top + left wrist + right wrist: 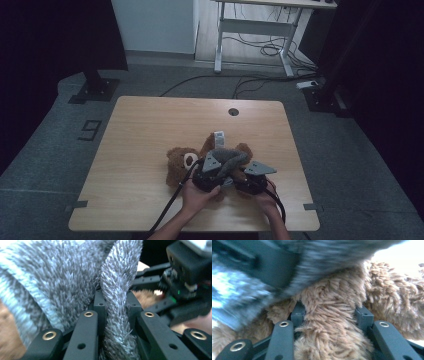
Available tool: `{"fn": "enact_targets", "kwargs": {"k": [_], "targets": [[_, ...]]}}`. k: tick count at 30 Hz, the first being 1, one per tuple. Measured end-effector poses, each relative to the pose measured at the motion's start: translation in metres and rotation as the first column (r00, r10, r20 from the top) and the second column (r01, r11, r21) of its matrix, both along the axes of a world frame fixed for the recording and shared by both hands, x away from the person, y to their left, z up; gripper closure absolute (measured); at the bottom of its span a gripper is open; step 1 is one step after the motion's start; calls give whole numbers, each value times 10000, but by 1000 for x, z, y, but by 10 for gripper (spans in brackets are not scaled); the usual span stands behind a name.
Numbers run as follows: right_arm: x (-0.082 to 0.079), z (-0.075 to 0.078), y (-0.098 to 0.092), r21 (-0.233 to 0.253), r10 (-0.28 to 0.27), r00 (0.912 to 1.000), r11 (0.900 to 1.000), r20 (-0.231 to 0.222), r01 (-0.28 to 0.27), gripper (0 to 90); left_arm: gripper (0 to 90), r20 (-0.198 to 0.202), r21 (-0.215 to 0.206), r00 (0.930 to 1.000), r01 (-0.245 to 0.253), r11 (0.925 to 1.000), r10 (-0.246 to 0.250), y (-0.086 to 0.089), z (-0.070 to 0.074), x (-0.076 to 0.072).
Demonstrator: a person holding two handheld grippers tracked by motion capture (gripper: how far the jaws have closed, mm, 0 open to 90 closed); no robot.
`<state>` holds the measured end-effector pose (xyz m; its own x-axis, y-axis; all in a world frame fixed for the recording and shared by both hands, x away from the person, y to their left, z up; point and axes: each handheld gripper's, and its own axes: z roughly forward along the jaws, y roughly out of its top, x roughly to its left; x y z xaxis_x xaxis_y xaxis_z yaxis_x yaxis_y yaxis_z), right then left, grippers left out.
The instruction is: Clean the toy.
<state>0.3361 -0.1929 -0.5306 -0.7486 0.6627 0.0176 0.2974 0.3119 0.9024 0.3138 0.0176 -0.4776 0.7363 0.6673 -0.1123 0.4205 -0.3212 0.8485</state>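
Note:
A brown teddy bear [180, 162] lies on the wooden table [140, 140] near its front middle, with a white label [219, 136] at its far side. A grey fuzzy knitted garment [231, 159] is draped over the bear's body. My left gripper [212, 170] is shut on a fold of this grey garment [117, 315], seen pinched between the jaws in the left gripper view. My right gripper [247, 177] is shut on a brown furry limb of the bear [329, 325]. The other gripper [187, 277] sits close by at the right of the left gripper view.
A round cable hole [233, 111] sits near the table's far edge. Behind the table stand a white desk frame [255, 30] with cables [260, 50] on the floor, and dark stands at left [95, 85] and right [325, 95].

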Motion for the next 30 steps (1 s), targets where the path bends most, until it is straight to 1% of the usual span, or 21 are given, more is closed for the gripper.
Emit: {"fn": "enact_targets", "kwargs": {"k": [2,3,4,5,8,9,10,11,13,15,16,17,18,20,23,26,27,28,29,30], "targets": [[0,-1,-2,91,49,10000,9999,-44,-49,553,762,97,33,9999,-131,9999,131,9,-1,-4],[-1,-1,-3,127,50,10000,9999,-59,-49,553,763,97,33,9999,-131,9999,131,9,-1,-4],[-1,-1,-3,139,52,10000,9999,-38,-52,553,763,177,2,9990,-399,9992,399,21,-1,-6],[-1,-2,-3,172,41,10000,9998,-47,-40,552,762,220,3,9982,-563,9984,563,29,0,-6],[0,-3,-5,285,48,10000,9996,-86,-46,552,762,175,-168,9944,-1044,9944,1047,53,1,-4],[0,-3,-5,297,64,9999,9995,-90,-61,552,763,175,-168,9944,-1044,9944,1047,53,1,-4],[0,-3,-5,316,88,9999,9995,-83,-86,551,763,-56,-553,9936,-1131,9920,1130,68,2,-2],[0,-4,-5,343,105,9999,9994,-111,-101,551,764,-10,-700,9930,-1183,9905,1185,76,4,-4],[0,-4,-6,371,114,9998,9993,-156,-108,550,763,148,-794,9916,-1271,9887,1287,85,8,-8],[0,-4,-6,416,139,9997,9990,-181,-131,550,762,309,-852,9885,-1450,9858,1481,96,11,-10],[0,-5,-7,469,140,9997,9988,-183,-131,549,762,300,-896,9872,-1534,9841,1566,101,12,-10],[0,-5,-7,475,151,9997,9988,-194,-142,549,761,300,-896,9872,-1534,9841,1566,101,12,-10],[0,-5,-7,468,153,9997,9988,-192,-144,549,761,248,-1000,9825,-1815,9783,1848,114,13,-9],[0,-5,-7,447,154,9997,9989,-189,-146,548,760,184,-1066,9780,-2048,9730,2079,125,11,-8],[-1,-5,-7,412,177,9997,9990,-176,-170,546,760,35,-1065,9718,-2340,9664,2357,139,7,-6],[-1,-5,-7,433,218,9996,9988,-194,-209,545,761,-220,-1044,9636,-2674,9579,2665,153,-1,-2],[-1,-5,-7,433,218,9996,9988,-194,-209,545,760,-220,-1044,9636,-2674,9579,2665,153,-1,-2],[0,-5,-7,475,214,9996,9987,-197,-204,545,760,-506,-1061,9589,-2830,9532,2790,160,-7,1],[0,-5,-7,476,213,9996,9987,-197,-204,544,760,-506,-1061,9589,-2830,9532,2790,160,-7,1],[-1,-5,-7,447,216,9996,9988,-199,-207,544,759,-827,-1123,9579,-2831,9525,2750,164,-14,4]]}}
